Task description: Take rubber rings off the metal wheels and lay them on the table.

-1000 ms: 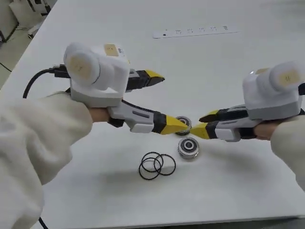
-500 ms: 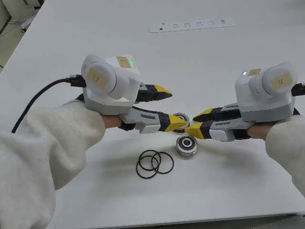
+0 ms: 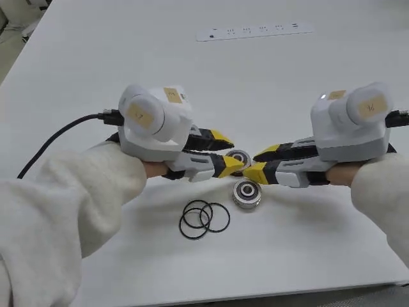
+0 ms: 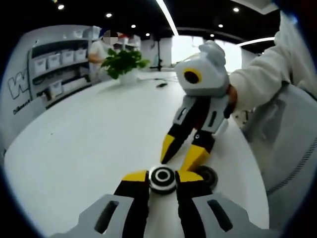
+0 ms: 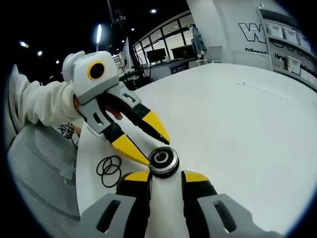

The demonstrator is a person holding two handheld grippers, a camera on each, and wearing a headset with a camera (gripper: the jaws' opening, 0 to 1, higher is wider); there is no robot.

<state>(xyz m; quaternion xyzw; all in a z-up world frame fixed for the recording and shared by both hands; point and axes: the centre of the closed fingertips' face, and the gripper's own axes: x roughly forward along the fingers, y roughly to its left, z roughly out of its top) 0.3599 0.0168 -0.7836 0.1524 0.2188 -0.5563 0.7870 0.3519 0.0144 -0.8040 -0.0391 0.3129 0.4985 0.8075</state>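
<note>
- An office-like lab or showroom: a broad white surface (image 3: 128,64) carries a power strip (image 3: 254,31).
- Shelves (image 4: 54,69) of white bins line a wall, beside large lettering (image 4: 17,87) and a potted plant (image 4: 124,62).
- Recessed ceiling spotlights (image 4: 60,7), glass partitions (image 5: 163,42) and monitors (image 5: 181,51).

Readable text:
1. Large "W" on wall (image 4: 17,87), far beyond the left gripper (image 4: 163,174) fingertips and off to their left. The small line under it begins with "D"; the rest is too small to read.
2. Large "W" on panel (image 5: 250,32), far past the right gripper (image 5: 166,176) fingertips, up and to their right. The line below also starts with "D"; the remainder is unclear.
3. Tan stickers (image 3: 172,94) on both gripper housings, behind the fingers: handwritten marks, not legible.
</note>
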